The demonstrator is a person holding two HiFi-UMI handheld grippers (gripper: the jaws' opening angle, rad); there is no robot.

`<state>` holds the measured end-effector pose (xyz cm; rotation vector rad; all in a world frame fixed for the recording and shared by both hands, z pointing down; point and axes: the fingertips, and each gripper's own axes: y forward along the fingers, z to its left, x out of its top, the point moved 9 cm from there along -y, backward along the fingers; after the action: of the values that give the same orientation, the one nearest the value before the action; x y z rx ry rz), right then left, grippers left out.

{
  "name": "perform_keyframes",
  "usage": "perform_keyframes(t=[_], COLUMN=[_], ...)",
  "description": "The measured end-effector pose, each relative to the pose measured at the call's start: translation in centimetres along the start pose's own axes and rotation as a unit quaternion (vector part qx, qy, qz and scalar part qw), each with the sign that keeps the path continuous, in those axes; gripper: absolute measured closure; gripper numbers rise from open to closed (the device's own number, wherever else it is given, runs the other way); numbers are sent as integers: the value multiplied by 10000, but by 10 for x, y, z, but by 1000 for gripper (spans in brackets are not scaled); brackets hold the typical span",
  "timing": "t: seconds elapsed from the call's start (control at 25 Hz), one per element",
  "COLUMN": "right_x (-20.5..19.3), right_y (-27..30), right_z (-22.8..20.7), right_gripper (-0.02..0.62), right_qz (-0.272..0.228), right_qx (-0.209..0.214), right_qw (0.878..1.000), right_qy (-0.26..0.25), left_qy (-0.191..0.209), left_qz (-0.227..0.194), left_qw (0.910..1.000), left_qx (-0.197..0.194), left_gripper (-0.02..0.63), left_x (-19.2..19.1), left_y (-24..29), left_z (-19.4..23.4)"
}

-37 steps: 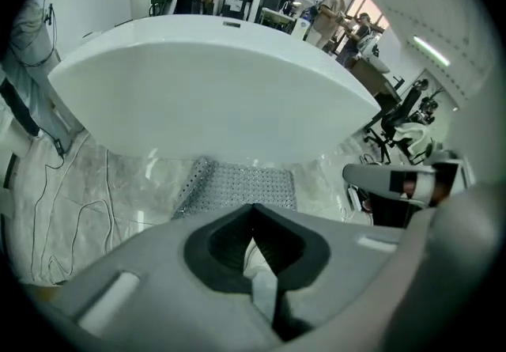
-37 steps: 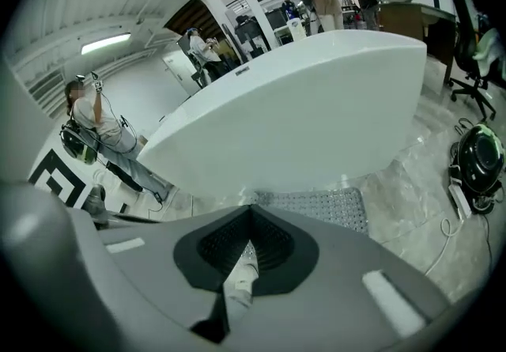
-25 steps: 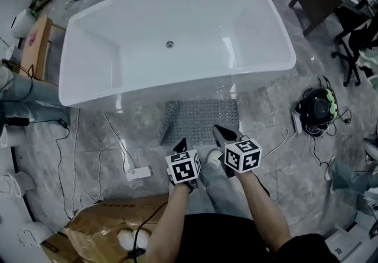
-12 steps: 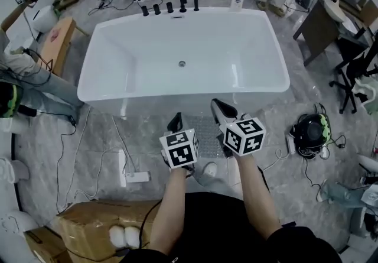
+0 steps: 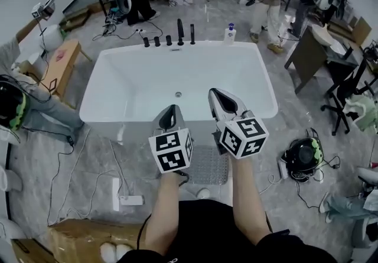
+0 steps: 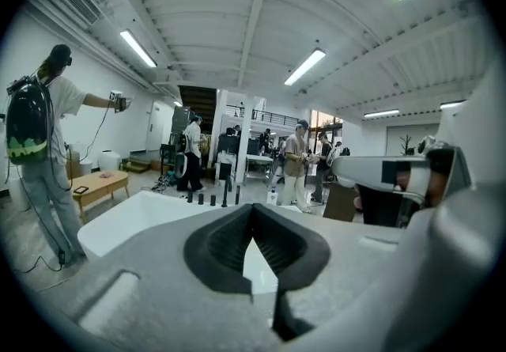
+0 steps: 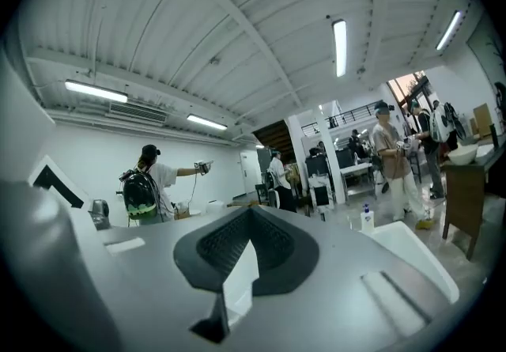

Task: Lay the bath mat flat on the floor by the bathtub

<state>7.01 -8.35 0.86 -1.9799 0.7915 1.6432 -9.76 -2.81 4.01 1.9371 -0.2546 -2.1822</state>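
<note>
The grey studded bath mat [image 5: 208, 166] lies flat on the marble floor against the near side of the white bathtub [image 5: 177, 87], partly hidden behind my arms. Both grippers are held up in the air above it, pointing out over the tub. My left gripper [image 5: 171, 109] is shut with nothing in it, and so is my right gripper [image 5: 216, 94]. In the left gripper view its jaw tips meet [image 6: 253, 206] over the tub [image 6: 130, 214]. The right gripper view shows the same closed tips [image 7: 251, 211], with the tub's corner [image 7: 411, 254] beyond.
Black taps [image 5: 170, 38] and a soap bottle [image 5: 230, 32] stand on the tub's far rim. A power strip [image 5: 131, 200] with cables and a cardboard box [image 5: 82, 237] lie at the left. A black-green helmet [image 5: 302, 154] sits at the right. Several people stand around the room.
Both grippers have risen from just above the mat to chest height over the tub's near rim. The head view has tilted up, showing more of the room. The mat has stayed put.
</note>
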Motion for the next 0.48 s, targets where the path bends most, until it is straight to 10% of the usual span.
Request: perform_keyframes(t=[0.48], right_x=[24], right_y=[-46], right_z=[-1], right_gripper=[589], right_qz=[-313], right_qx=[-540], right_qw=[9975], right_qy=[-332], left_qy=[359], left_qz=[-479], left_qw=[9961], left_qx=[-648], left_gripper=[601], left_x=[27], left_y=[-13], left_z=[-42])
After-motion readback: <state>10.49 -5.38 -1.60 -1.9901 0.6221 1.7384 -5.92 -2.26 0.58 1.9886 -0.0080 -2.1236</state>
